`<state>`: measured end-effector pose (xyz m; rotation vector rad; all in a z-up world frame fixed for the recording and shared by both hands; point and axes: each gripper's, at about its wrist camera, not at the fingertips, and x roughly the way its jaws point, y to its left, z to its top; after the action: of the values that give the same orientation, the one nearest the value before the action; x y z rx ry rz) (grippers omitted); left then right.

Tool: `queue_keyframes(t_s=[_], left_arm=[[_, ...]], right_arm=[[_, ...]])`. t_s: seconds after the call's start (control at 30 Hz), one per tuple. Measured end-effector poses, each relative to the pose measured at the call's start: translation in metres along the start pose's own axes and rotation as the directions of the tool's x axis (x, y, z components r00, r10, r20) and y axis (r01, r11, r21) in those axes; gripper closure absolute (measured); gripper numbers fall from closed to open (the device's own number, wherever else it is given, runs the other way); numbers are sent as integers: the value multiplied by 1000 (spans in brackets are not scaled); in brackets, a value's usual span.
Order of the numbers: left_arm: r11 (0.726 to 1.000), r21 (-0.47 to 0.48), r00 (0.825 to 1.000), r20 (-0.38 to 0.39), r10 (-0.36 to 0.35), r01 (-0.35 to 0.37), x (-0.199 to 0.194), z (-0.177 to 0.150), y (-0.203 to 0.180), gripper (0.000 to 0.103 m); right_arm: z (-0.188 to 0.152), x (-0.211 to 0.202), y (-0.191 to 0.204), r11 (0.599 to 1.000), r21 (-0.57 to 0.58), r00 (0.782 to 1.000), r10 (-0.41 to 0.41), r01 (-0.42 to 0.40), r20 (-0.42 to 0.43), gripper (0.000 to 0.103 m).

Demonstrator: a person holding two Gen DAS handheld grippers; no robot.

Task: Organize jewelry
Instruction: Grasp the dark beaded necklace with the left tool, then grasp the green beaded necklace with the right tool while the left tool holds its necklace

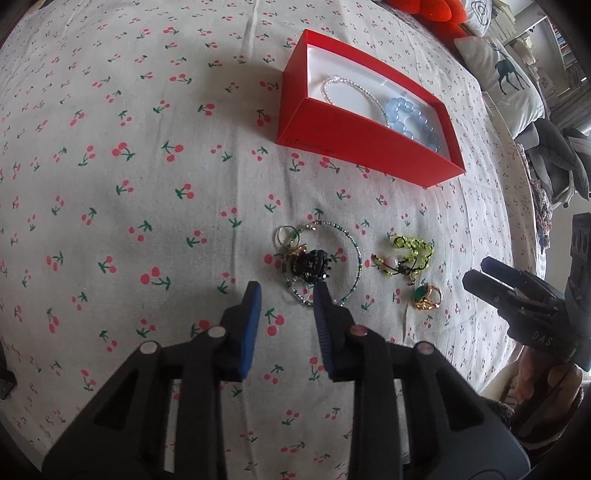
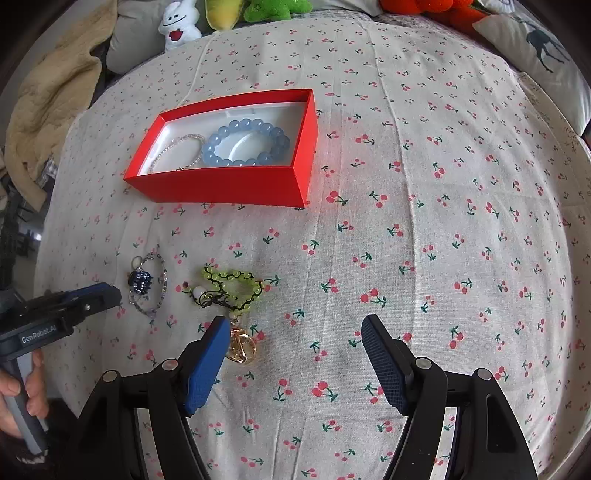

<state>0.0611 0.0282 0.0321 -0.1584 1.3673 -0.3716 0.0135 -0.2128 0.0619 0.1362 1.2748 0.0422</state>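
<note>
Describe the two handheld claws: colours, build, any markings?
Both alike: black angular linkage arms with round silver pivot pins, blue ribbed pads. The left claw has a grey handle, its body lettered "GenRobot.AI" in the right wrist view. The right claw reads "DAS" on its side in the left wrist view.

You work over cherry-print sheet (image 2: 424,192); plush toys (image 2: 177,22), deer pillow (image 2: 543,48) far ahead of grippers; beige blanket (image 2: 48,103) far left.

An open red box (image 2: 229,184) with a white lining lies toward the bed's far edge, holding a blue bead bracelet (image 2: 245,142) and a thin pearly strand (image 2: 181,151). Nearer on the bed lie a black claw clip (image 1: 310,266) on thin green-beaded hoops (image 1: 351,258), a yellow-green bead bracelet (image 1: 413,253), and a gold ring with a green stone (image 1: 426,297).
</note>
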Motion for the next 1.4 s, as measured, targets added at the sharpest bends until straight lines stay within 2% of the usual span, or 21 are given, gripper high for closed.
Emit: queue_keyframes(t_s=[0.2,0.53,0.73,1.23,1.3,1.4], left_arm=[[999,-27,1000,5,16,-16,8,5,1,90],[999,-36,999,24,42,-41,20,10,-4,100],[998,18,997,50,61,-62,13,9,-17,100],[992,125,985,168,-29,7,-43,2,-44,100],[991,132,984,176,-36,13,-47,1,-45,100],[991,134,982,183,-39,15,-50,3,-45,100]], right_arm=[[2,4,3,1000,-1,1000,6,-6,-8,28],[2,8,2,1000,3,1000,2,-2,-15,28],[2,10,-2,1000,13,1000,-2,3,-18,28],[6,15,-3,998,53,1000,20,-19,-12,28],[8,19,-2,998,64,1000,26,-25,-14,30],[12,25,0,994,91,998,61,-58,-22,42]])
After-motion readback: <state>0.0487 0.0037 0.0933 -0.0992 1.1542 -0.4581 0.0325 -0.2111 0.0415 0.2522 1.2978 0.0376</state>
